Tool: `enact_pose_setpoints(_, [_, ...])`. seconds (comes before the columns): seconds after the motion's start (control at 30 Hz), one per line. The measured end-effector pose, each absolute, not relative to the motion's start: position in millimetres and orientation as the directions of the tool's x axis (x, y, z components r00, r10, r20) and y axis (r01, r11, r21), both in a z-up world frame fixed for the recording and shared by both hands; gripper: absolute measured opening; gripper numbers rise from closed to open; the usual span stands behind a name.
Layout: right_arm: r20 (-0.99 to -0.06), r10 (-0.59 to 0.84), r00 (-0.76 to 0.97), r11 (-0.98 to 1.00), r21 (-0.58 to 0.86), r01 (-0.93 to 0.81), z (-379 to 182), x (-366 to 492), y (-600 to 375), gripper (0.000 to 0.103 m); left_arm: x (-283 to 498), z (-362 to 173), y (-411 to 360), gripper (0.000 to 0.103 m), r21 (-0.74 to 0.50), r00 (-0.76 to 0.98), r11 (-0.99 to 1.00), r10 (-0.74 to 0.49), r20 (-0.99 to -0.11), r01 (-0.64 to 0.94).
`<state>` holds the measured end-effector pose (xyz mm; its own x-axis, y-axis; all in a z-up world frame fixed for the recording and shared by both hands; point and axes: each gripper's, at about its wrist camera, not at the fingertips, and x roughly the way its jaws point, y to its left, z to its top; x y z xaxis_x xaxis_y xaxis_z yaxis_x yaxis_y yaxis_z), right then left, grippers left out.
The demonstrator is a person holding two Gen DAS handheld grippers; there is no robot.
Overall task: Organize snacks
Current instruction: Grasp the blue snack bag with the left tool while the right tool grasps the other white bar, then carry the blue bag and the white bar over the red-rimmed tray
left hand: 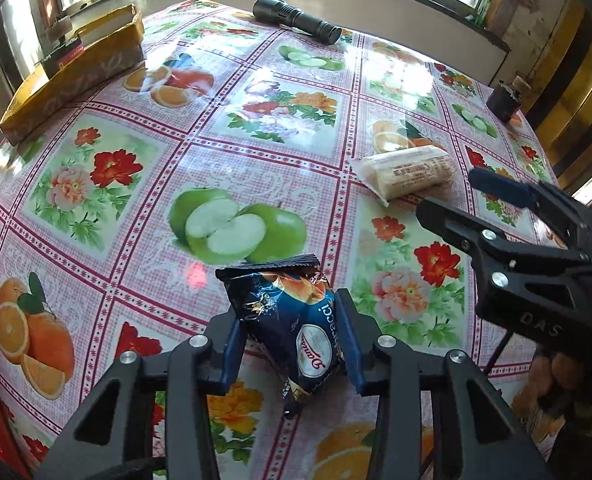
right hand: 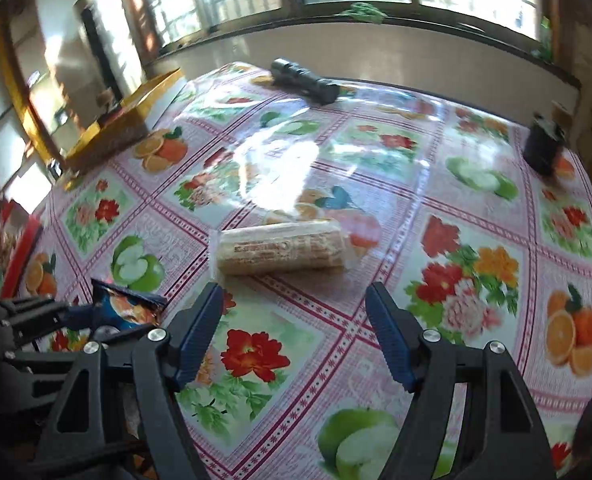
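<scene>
L gripper (left hand: 292,344) pinches the blue snack packet (left hand: 296,328) on both sides w/ its blue pads, packet standing on the fruit-print tablecloth (left hand: 136,208) just in front of the green apple print (left hand: 236,228). R gripper (right hand: 294,332) is spread w/ nothing between the pads, just short of the pale wrapped roll (right hand: 282,250), which lies flat to the right of that apple print. Black flashlight (left hand: 297,20) lies at the far edge beyond the apple; yellow box (left hand: 76,72) far-left of it.
</scene>
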<state>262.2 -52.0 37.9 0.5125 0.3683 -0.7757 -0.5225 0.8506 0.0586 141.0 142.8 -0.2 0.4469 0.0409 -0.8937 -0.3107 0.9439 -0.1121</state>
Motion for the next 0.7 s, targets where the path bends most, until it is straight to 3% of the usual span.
enact_pose_setpoints(0.2, [-0.819,0.345,0.459,0.69,-0.111,-0.716,30,287,-12,0.074,124,0,162,0.041,-0.143,0.44,0.948,-0.004,-0.898,-0.283])
enact_pose_setpoints(0.47, [-0.891,0.299,0.341,0.634,-0.082,-0.769,15,316,1,0.076,119,0,168,0.041,-0.16,0.439,0.947,-0.022,-0.898,-0.278])
enact_pose_setpoints(0.53, [-0.898,0.293,0.327,0.662,-0.057,-0.747,17,311,-3,0.064,115,0,170,0.041,-0.16,0.443,0.948,-0.021,-0.896,-0.276])
enact_pose_setpoints(0.6, [-0.896,0.306,0.321,0.679,-0.031,-0.734,18,297,-7,0.042,114,0,170,0.041,-0.163,0.445,0.947,-0.023,-0.895,-0.278])
enact_pose_setpoints(0.7, [-0.886,0.295,0.357,0.728,-0.034,-0.685,19,272,-12,0.035,104,1,176,0.039,-0.176,0.45,0.945,-0.034,-0.892,-0.278])
